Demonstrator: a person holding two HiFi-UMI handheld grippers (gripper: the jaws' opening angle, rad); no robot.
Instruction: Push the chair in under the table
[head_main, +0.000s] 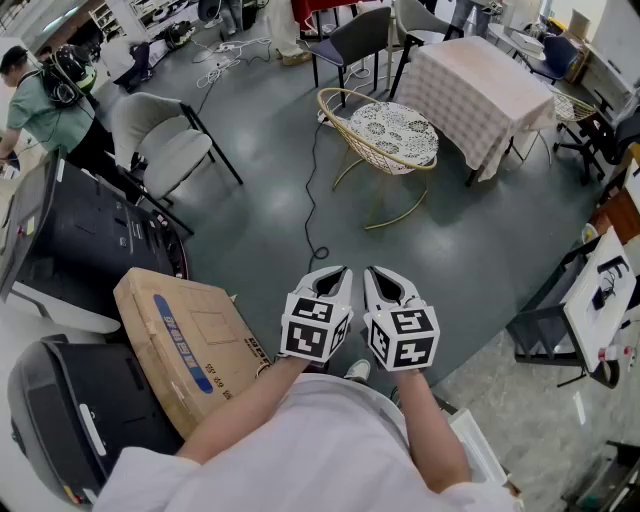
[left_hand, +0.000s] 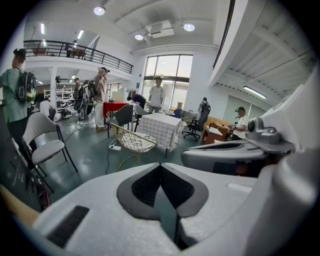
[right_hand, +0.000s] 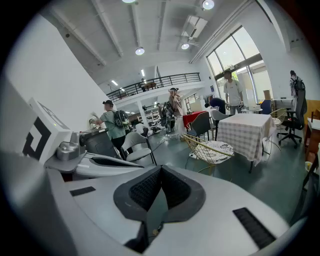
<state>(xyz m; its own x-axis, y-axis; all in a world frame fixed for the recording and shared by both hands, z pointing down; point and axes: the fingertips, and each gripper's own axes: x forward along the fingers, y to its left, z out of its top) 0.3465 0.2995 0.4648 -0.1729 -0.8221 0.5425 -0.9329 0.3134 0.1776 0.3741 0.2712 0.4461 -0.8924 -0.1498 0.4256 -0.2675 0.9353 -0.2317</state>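
A gold wire chair (head_main: 385, 140) with a white lace cushion stands on the grey floor, pulled out from a table (head_main: 478, 88) covered in a checked cloth. The same chair (left_hand: 131, 141) and table (left_hand: 161, 128) lie ahead in the left gripper view; chair (right_hand: 209, 149) and table (right_hand: 246, 130) also show in the right gripper view. My left gripper (head_main: 331, 276) and right gripper (head_main: 384, 279) hang side by side in front of me, well short of the chair. Both are shut with nothing between the jaws.
A cardboard box (head_main: 192, 342) and black equipment (head_main: 75, 250) lie at my left. A white padded chair (head_main: 160, 140) stands further left, dark chairs (head_main: 350, 42) beyond the table. A cable (head_main: 312, 195) trails over the floor toward the wire chair. People stand in the background.
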